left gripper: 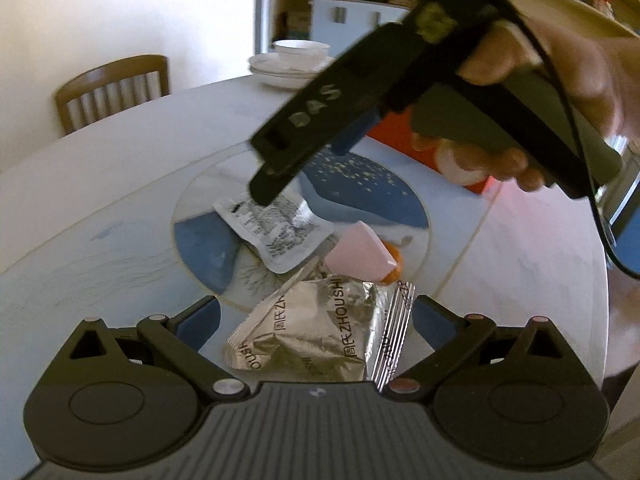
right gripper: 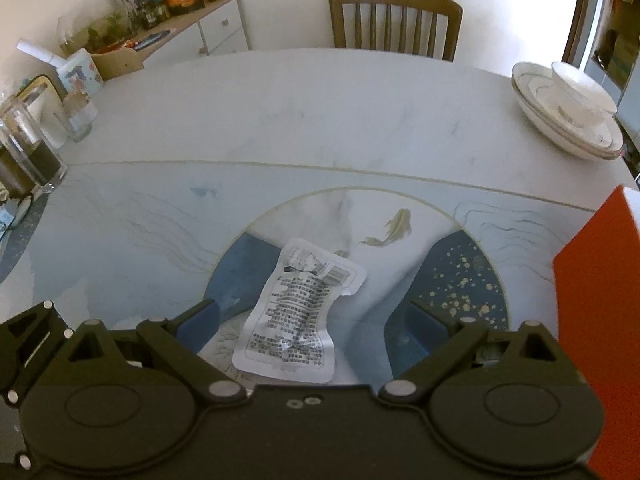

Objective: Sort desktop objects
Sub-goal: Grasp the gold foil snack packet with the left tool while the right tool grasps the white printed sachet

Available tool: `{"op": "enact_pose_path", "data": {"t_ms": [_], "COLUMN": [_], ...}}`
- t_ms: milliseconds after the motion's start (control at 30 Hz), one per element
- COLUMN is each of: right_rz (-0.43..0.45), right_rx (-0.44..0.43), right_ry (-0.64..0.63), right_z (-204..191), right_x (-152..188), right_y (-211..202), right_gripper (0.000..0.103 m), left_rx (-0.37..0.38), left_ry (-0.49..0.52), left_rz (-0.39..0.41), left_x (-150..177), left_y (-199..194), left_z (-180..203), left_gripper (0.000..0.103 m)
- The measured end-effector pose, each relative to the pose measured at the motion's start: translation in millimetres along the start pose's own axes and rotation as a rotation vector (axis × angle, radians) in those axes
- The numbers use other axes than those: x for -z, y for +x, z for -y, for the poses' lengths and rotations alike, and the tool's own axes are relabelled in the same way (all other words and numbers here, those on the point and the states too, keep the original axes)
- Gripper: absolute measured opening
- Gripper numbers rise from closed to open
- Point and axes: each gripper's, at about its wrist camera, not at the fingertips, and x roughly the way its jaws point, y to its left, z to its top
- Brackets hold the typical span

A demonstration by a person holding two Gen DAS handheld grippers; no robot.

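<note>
On the round tabletop (right gripper: 320, 128), going left to right in the right wrist view: a glass jar (right gripper: 28, 148) and small cups stand at the left edge, a wooden chair (right gripper: 394, 20) sits behind the far rim, stacked white dishes (right gripper: 568, 112) rest at the right, and an orange box (right gripper: 596, 300) rises at the right edge. The white printed sachet (right gripper: 296, 316) lies flat on the blue centre medallion, between the spread fingers of the right gripper (right gripper: 316, 332), untouched. In the left wrist view, the left gripper (left gripper: 316, 328) also has its fingers apart, around a silver foil packet (left gripper: 320, 336); a pink block (left gripper: 360, 256) and something orange lie just beyond. The right gripper's tip is over the sachet.
</note>
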Motion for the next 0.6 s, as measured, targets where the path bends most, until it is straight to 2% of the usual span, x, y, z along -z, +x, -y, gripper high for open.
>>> {"op": "enact_pose_path", "data": {"t_ms": [333,600], "right_rz": [-0.066,-0.101], "right_rx": [0.014,0.037], "right_ry": [-0.001,-0.023], "right_z": [-8.1,-15.6], "right_x": [-3.8,-2.0], "right_y": [33.0,50.0], "right_gripper": [0.099,0.099], "left_rx": [0.037,0.057], "left_ry": [0.077,0.055], "left_rz": [-0.04,-0.054], "left_x": [7.2,14.4], "left_y": [23.5,31.0], "left_z": [0.6,-4.7], "left_gripper": [0.103,0.102]}}
